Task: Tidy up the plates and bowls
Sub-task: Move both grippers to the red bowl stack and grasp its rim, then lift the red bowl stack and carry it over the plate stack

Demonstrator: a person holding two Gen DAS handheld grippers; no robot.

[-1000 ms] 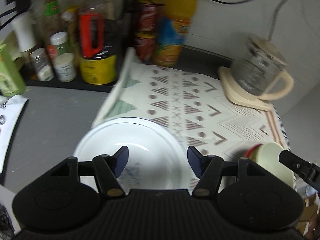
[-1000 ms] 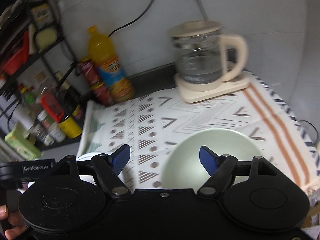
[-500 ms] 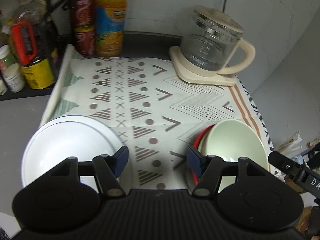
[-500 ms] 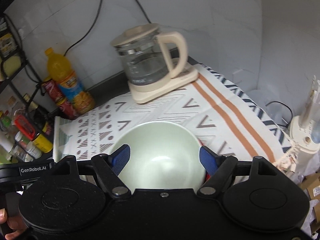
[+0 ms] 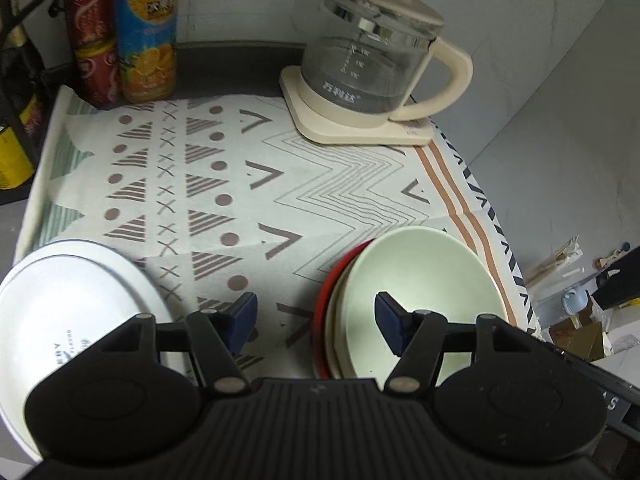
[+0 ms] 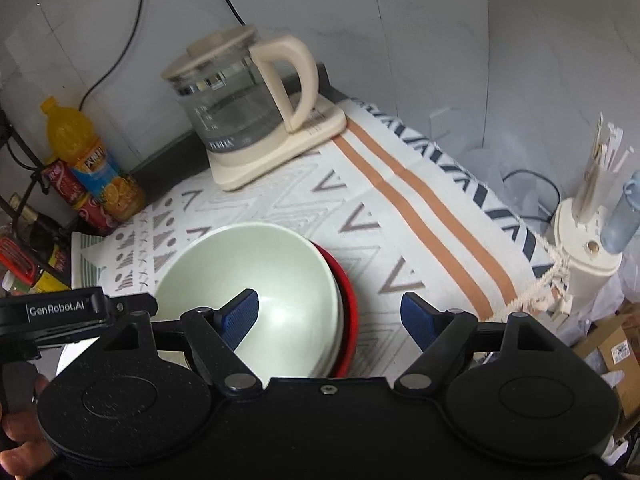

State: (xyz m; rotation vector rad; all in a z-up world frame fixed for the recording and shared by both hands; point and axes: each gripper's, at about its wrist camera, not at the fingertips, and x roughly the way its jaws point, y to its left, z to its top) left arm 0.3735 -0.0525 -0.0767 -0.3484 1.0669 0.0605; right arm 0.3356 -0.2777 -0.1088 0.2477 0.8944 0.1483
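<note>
A pale green bowl (image 5: 424, 276) sits on top of a stack with a red bowl (image 5: 322, 312) at the bottom, on the patterned cloth (image 5: 248, 184). A white plate (image 5: 60, 300) lies at the cloth's near left corner. My left gripper (image 5: 316, 322) is open and empty, between the plate and the bowl stack, its right finger over the green bowl's rim. In the right wrist view the green bowl (image 6: 256, 280) and red bowl (image 6: 350, 312) lie below my right gripper (image 6: 330, 316), which is open and empty, straddling the stack's right edge.
A glass kettle (image 5: 372, 68) on its cream base stands at the back of the cloth. An orange juice bottle (image 5: 146, 40) and red cans (image 5: 92, 44) stand back left. A yellow tin (image 5: 12, 152) is far left. The cloth's right edge (image 6: 492, 208) drops off beside a white stand (image 6: 588, 232).
Both grippers have swung to the right: the left view moved from over the white plate to between plate and bowls, and the right gripper shifted to the bowl stack's right edge. Both stay open.
</note>
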